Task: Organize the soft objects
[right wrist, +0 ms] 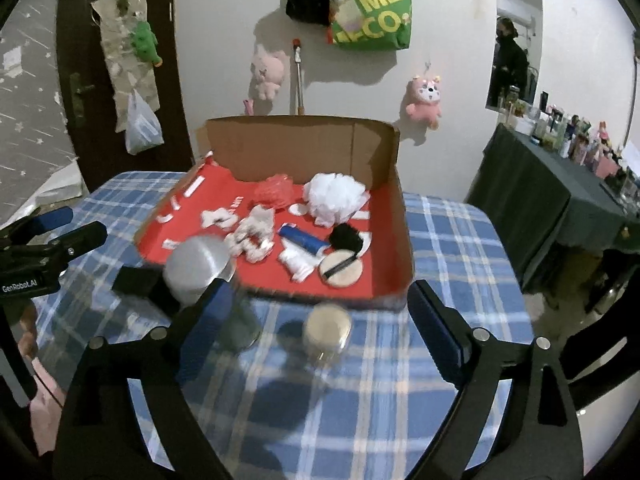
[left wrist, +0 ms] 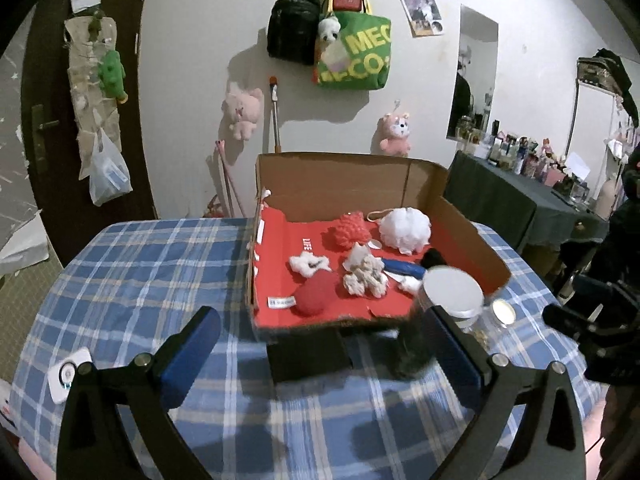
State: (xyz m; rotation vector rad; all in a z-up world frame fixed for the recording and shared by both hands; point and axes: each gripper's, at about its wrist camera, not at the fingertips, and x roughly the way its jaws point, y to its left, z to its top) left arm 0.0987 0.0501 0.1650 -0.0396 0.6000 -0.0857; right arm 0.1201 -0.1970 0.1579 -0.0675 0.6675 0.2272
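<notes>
Both tongs are hanging over the table (left wrist: 132, 264) with their fingers wide apart and nothing in them: the left tongs (left wrist: 320, 354) and the right tongs (right wrist: 320, 332). The soft things are lying in the box (right wrist: 394, 216): a white puff (right wrist: 334, 196), a red puff (left wrist: 347, 230) and a round pad (right wrist: 341, 270). A jar (right wrist: 326, 330) is standing just in front of the box.

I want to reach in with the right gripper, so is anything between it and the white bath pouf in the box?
Yes. Two jars stand before the right gripper: a small jar between its fingers and a silver-lidded jar to the left. The white bath pouf sits deep in the cardboard box.
</notes>
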